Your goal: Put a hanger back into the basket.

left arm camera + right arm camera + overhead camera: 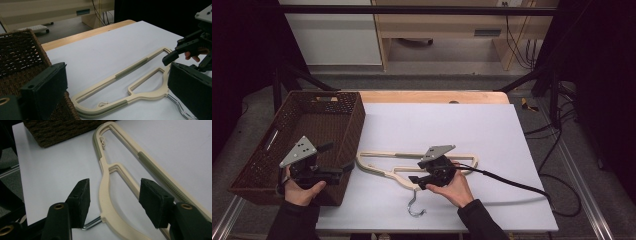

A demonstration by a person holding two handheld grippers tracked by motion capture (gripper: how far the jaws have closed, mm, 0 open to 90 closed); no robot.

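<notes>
Nearest the person, the right gripper point(418, 183) is held in the right hand point(455, 187) over the neck of a cream plastic clothes hanger with a silver metal hook point(412, 169). Its jaws are spread wide, one on each side of the hanger neck, nothing pinched. The silver metal hook point(414, 205) is pointed toward the table's near edge. The left gripper point(339, 167) is held in the left hand point(302, 190) above the near right corner of a dark brown woven rectangular basket point(343, 107); its jaws are also parted and empty. The hanger is laid flat on a white sheet covering the table point(472, 125), just right of the basket, its long bar toward the far side. A light wooden tabletop edge point(432, 96) is seen beyond the sheet.
</notes>
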